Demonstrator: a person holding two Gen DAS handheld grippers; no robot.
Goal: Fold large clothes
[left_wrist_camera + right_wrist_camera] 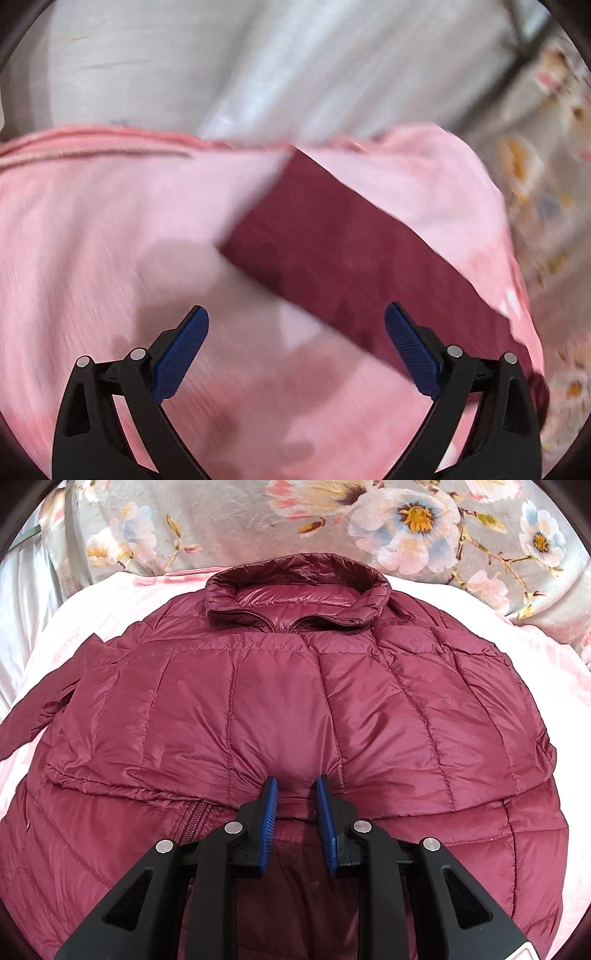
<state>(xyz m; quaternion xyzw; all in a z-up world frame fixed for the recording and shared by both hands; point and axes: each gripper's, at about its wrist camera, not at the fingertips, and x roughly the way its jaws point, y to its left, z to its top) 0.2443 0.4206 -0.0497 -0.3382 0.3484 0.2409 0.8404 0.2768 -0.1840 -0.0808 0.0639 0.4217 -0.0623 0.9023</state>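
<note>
Floral blanket [229, 520], perhaps a bed.

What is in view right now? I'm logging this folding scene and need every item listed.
puffer jacket: one, maroon, lying flat on the pink blanket, collar at the far end, lower part folded up over the body.
sleeve: one, maroon, stretched across the pink blanket in the left wrist view.
pink blanket: one, pink, spread under the jacket.
floral blanket: one, grey with pale flowers, beyond the collar.
white sheet: one, whitish, past the pink blanket's edge.
left tool: one, black with blue pads, open, empty, above the pink blanket.
right tool: one, black with blue pads, pinching the jacket's folded edge.
</note>
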